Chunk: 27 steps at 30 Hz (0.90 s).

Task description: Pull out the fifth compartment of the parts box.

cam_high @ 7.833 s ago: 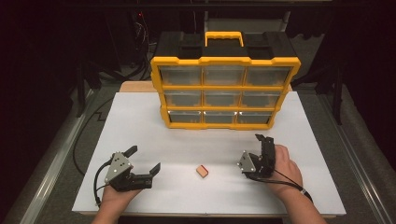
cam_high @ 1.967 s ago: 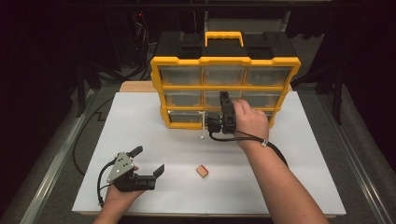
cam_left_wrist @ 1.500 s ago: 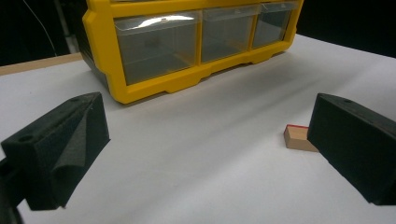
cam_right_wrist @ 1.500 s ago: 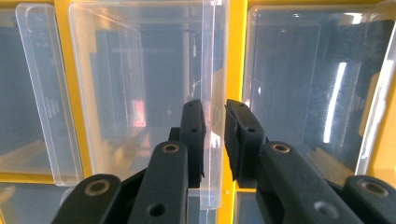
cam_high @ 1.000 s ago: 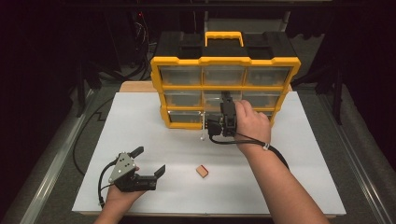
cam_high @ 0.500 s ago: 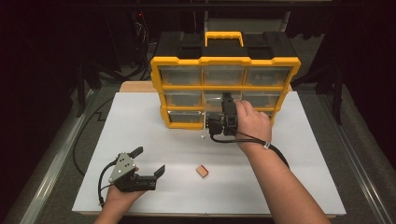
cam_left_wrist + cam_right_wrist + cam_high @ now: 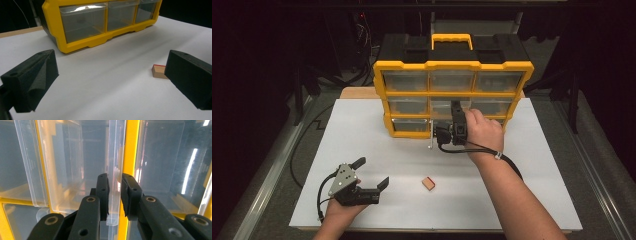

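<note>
One yellow drawer cabinet at upper centre — nine clear drawers in three rows of three. One small wooden block at lower centre. Two grippers — left gripper, right gripper.

The high view looks forward and down over the white desk at the yellow drawer cabinet, which the left gripper view also sees low across the desk from near the front edge, while the right gripper view sits pressed close against its clear drawers.
</note>
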Available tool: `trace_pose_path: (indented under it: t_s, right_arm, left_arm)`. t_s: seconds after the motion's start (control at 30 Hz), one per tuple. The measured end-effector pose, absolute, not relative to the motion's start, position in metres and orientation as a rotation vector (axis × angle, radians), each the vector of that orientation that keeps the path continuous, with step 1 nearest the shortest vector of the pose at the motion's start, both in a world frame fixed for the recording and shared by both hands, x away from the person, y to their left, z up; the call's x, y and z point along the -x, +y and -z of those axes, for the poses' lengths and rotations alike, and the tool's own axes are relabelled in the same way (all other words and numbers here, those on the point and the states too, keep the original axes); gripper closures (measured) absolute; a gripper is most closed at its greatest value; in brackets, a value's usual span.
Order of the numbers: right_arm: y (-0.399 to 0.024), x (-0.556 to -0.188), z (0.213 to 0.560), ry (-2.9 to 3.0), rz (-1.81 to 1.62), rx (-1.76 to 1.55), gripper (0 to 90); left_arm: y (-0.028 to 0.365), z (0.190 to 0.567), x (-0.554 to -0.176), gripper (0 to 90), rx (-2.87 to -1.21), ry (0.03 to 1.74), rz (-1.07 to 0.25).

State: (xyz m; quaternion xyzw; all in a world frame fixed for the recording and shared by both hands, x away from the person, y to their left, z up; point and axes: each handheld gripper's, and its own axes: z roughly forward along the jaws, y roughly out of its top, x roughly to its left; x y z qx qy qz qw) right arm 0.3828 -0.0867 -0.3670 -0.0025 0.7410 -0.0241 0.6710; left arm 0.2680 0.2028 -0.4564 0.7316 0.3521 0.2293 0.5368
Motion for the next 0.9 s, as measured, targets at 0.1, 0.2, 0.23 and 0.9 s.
trace_pose_path:
  t_s: [0.1, 0.2, 0.23, 0.9]
  right_arm:
    - [-0.087, -0.380, 0.367, 1.668, 0.049, 0.009, 78.4]
    - [-0.087, -0.373, 0.367, 1.668, 0.042, 0.011, 78.4]
    - [-0.087, -0.370, 0.368, 1.665, 0.041, 0.015, 78.4]
    - [-0.091, -0.319, 0.371, 1.657, 0.000, 0.038, 78.5]
  left_arm:
    - [0.204, 0.457, -0.269, 0.3, -1.741, 0.844, -0.549]
    - [0.204, 0.457, -0.270, 0.3, -1.741, 0.848, -0.545]
    - [0.204, 0.457, -0.269, 0.3, -1.738, 0.848, -0.544]
    - [0.205, 0.457, -0.268, 0.3, -1.721, 0.862, -0.532]
